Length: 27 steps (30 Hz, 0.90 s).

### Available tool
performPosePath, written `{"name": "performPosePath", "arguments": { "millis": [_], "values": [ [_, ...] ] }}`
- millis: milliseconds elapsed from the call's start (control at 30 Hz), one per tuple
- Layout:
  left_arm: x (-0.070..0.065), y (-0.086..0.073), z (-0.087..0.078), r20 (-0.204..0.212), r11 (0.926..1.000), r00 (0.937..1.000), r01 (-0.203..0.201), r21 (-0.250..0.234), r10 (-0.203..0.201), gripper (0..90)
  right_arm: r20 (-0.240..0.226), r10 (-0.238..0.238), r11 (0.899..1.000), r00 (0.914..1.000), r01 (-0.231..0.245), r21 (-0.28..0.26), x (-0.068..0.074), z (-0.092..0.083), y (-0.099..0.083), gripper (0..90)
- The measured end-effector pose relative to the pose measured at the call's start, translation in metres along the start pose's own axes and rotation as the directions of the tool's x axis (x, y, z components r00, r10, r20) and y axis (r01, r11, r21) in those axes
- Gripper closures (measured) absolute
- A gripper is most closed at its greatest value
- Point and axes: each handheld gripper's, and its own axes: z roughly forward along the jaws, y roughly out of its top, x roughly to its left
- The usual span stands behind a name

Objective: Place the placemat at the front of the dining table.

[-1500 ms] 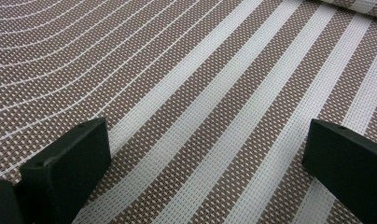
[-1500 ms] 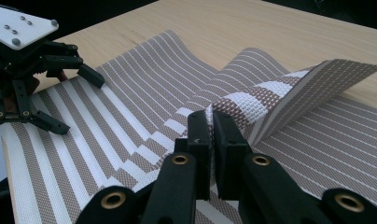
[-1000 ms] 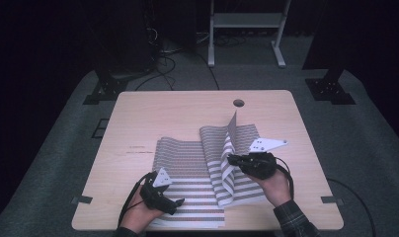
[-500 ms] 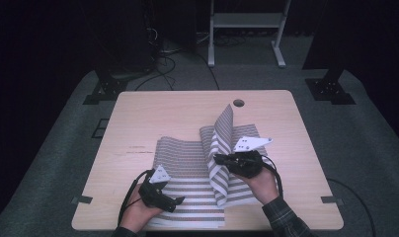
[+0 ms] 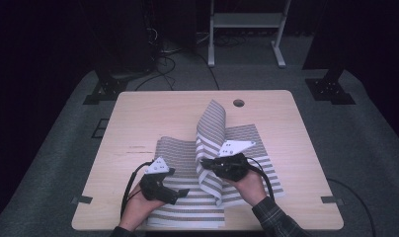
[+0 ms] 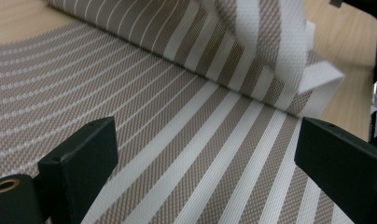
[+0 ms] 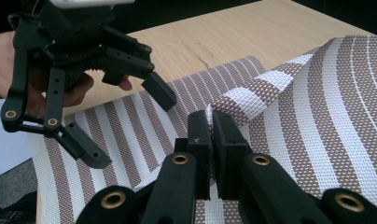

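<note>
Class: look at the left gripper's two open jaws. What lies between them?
Between the left gripper's jaws lies flat striped cloth, untouched by either jaw, seen in the left gripper view. The right gripper pinches its lifted edge.

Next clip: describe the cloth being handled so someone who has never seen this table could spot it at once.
On the light wooden table, look at the near half, between the person's two hands. The striped mat lies there, a woven brown sheet with white stripes. The right tool is clamped on one edge and lifts a flap upright, while the open left tool hovers over the flat part.
</note>
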Motion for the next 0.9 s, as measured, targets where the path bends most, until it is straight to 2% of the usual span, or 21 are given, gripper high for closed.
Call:
{"name": "performPosePath", "arguments": {
  "millis": [167, 333, 567, 667, 700, 900],
  "values": [
    [-0.002, 0.011, 0.006, 0.035, 0.9999, 0.9994, -0.006, -0.013, 0.006, 5.6, -0.011, -0.011, 1.0, 0.9999, 0.011, -0.003, 0.005, 0.003, 0.001, 86.2],
    [-0.008, 0.021, 0.013, 0.087, 0.9988, 0.9956, -0.031, -0.037, 0.034, 11.8, -0.015, -0.017, 1.0, 0.9997, 0.017, -0.008, 0.007, 0.002, 0.002, 86.3],
    [-0.008, 0.027, 0.022, 0.136, 0.9987, 0.9905, -0.015, -0.049, 0.022, 20.0, -0.013, -0.013, 1.0, 0.9998, 0.013, -0.017, 0.006, -0.002, 0.002, 86.2],
    [-0.008, 0.029, 0.026, 0.165, 0.9987, 0.986, -0.016, -0.049, 0.023, 25.1, -0.019, -0.012, 1.0, 0.9997, 0.012, -0.02, 0.005, -0.002, 0.002, 86.3],
    [-0.008, 0.03, 0.027, 0.172, 0.9989, 0.9848, -0.018, -0.043, 0.025, 29.5, -0.022, -0.008, 1.0, 0.9997, 0.007, -0.021, 0.005, -0.002, 0.001, 86.3],
    [-0.011, 0.036, 0.031, 0.178, 0.9995, 0.9835, -0.032, -0.008, 0.033, 45.5, -0.017, -0.009, 1.0, 0.9998, 0.008, -0.022, 0.006, -0.001, 0.0, 86.3]
  ]
}}
